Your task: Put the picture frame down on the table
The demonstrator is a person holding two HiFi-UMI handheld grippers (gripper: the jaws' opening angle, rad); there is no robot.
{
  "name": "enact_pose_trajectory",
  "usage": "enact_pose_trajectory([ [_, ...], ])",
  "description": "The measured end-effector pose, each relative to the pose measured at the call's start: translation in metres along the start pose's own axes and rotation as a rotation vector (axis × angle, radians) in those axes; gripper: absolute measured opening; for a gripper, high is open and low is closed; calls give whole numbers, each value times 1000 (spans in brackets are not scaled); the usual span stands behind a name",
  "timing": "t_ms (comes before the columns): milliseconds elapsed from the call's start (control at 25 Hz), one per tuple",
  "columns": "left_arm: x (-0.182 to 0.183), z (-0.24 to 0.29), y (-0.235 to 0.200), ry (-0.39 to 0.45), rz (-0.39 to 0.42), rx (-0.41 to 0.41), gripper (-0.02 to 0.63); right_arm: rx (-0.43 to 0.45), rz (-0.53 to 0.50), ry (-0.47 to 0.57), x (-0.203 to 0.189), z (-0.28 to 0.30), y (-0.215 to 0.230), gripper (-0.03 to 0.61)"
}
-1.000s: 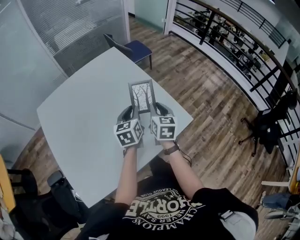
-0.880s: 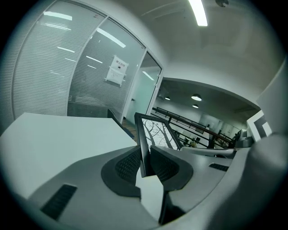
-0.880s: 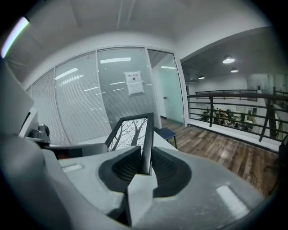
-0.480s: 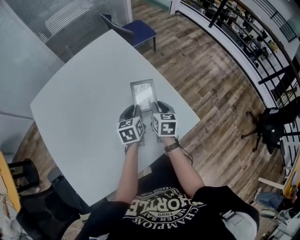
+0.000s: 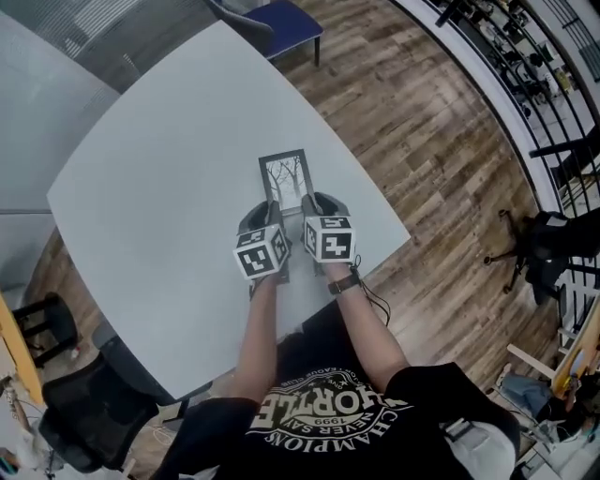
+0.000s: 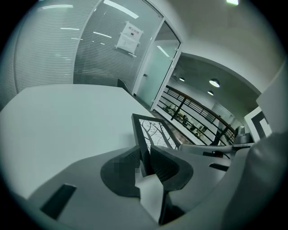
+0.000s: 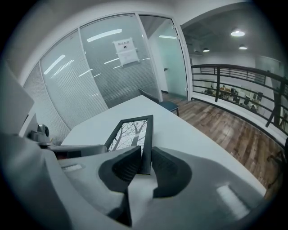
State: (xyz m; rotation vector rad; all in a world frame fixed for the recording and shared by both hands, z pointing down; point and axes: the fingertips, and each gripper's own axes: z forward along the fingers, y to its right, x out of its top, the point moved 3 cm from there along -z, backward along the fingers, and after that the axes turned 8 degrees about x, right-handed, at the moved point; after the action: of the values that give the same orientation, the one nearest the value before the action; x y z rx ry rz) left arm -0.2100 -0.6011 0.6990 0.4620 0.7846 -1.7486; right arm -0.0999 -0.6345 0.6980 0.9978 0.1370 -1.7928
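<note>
A black picture frame (image 5: 286, 179) with a bare-tree print is held low over the white table (image 5: 159, 187), tilted back toward flat. My left gripper (image 5: 272, 217) is shut on the frame's near left corner (image 6: 143, 152). My right gripper (image 5: 307, 210) is shut on its near right corner (image 7: 146, 159). In the right gripper view the picture frame (image 7: 132, 134) slopes away over the tabletop. Whether its far edge touches the table is not clear.
A blue chair (image 5: 281, 23) stands at the table's far corner. A black office chair (image 5: 89, 412) is at the near left. Wooden floor (image 5: 441, 169) and a black railing (image 5: 525, 66) lie to the right. Glass walls (image 7: 90, 76) close off the far side.
The frame has been tipped from upright toward flat and lowered closer to the table. Both grippers kept their hold on its near corners.
</note>
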Motion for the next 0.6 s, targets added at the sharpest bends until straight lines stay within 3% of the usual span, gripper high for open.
enact_pose_trajectory([
  [600, -40, 58, -15, -117, 7, 46, 70, -6, -4, -126, -42, 49, 28, 74],
])
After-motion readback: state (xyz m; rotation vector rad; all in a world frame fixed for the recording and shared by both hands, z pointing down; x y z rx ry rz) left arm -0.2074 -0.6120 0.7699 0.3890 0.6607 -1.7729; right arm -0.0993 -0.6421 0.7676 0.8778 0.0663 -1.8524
